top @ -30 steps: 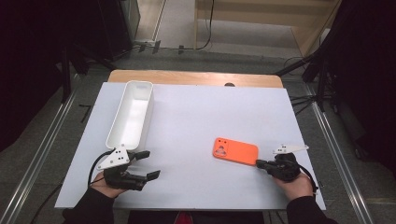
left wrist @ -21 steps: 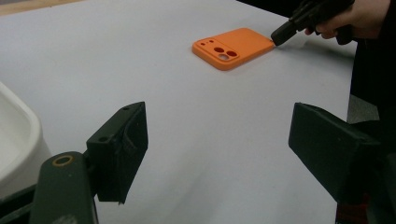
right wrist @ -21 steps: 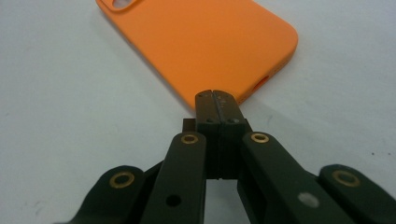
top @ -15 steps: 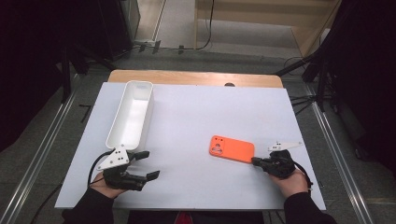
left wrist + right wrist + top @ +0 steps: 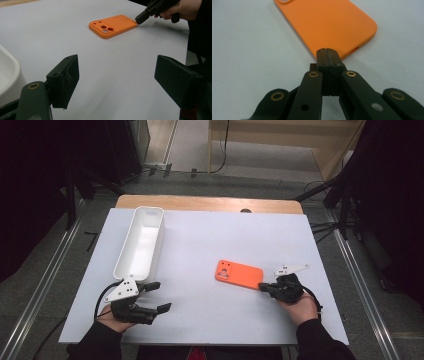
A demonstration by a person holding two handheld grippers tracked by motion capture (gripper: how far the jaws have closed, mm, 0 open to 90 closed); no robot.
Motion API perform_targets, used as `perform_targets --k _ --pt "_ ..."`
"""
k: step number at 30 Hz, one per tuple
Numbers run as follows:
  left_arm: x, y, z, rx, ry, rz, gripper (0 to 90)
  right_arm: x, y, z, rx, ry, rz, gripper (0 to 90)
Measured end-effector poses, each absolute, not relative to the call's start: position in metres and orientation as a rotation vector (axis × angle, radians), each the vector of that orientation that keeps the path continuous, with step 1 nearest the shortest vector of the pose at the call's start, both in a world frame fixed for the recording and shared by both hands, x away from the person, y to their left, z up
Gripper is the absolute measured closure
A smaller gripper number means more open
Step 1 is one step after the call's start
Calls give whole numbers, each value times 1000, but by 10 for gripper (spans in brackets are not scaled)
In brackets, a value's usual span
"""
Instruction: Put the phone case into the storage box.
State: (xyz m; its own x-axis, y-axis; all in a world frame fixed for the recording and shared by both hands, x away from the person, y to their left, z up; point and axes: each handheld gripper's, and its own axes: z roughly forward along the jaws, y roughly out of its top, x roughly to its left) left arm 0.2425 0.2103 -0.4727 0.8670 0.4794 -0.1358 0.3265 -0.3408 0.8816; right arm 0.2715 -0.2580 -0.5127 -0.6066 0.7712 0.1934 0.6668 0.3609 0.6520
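Note:
An orange phone case (image 5: 239,273) lies flat on the white table, camera holes up, right of centre. My right gripper (image 5: 261,287) is shut with nothing between its jaws. Its closed tip touches the case's near right end; the right gripper view shows the joined tips (image 5: 327,51) right at the orange case's (image 5: 329,25) rounded edge. My left gripper (image 5: 160,296) rests at the near left, open and empty, pointing right toward the case. In the left gripper view its wide-apart jaws frame bare table, with the case (image 5: 112,25) and the right gripper (image 5: 139,20) beyond.
A long white tray (image 5: 126,251) stands at the left, running from the left gripper toward the far edge; its corner (image 5: 7,72) appears in the left gripper view. A wooden strip (image 5: 210,202) borders the far edge. Dark stands and cables surround the table.
My right gripper has slid left, and the orange case has shifted left in front of its tip. The left gripper has stayed still.

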Motion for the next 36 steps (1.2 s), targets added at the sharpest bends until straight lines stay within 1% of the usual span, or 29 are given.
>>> perform_targets --k 17,27,32,34,36 --pt "243 210 -473 1955 596 168 202 290 -233 -511 1317 2495 1082 882" --pt "243 210 -473 1954 600 156 202 298 -204 -512 1227 2541 1071 881" --pt "243 211 -473 1949 603 156 202 296 -205 -509 1231 2530 1112 880" --pt "243 212 -473 1949 602 155 202 294 -209 -504 1246 2511 1175 838" --pt "242 211 -473 1950 600 157 202 294 -210 -503 1250 2502 1189 832"
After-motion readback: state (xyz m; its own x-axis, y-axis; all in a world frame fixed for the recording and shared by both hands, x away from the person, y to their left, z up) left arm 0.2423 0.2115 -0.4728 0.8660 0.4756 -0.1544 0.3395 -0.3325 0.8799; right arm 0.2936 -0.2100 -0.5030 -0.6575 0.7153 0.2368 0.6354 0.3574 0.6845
